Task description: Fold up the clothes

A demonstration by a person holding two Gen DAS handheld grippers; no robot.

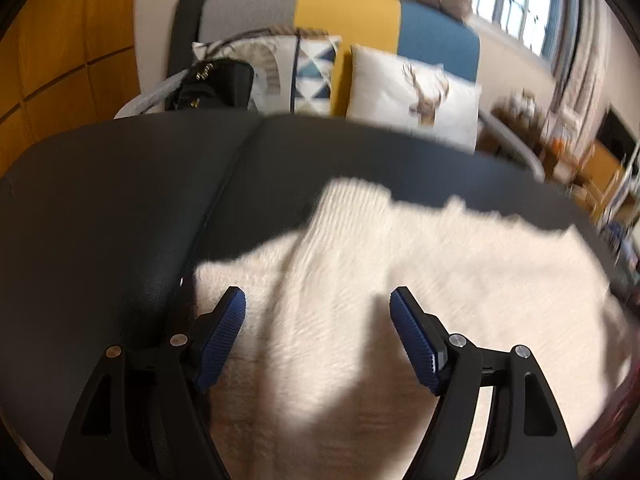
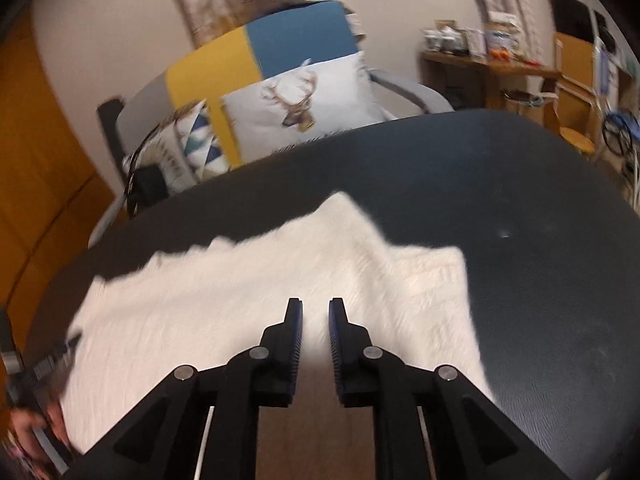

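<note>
Lying spread on the dark table (image 1: 120, 208), a white fuzzy garment (image 1: 400, 280) is recorded, its far edge ragged and one corner folded to a peak; the view is blurred, so its type cannot be told. The left tool (image 1: 318, 300) is held over the near part of the garment with its blue pads (image 1: 222, 340) set wide apart and nothing gripped between them. The right tool (image 2: 315, 308) is seen above the garment's near edge, its jaws almost closed with a narrow gap left, and no cloth is caught in them. A hand (image 2: 36, 420) is glimpsed at the garment's left edge in the right view. Behind the table a sofa (image 1: 348, 12) in grey, yellow and blue is noted, holding a deer-print cushion (image 1: 416, 92), a triangle-patterned cushion (image 1: 312, 76) and a black bag (image 1: 216, 84).
</note>
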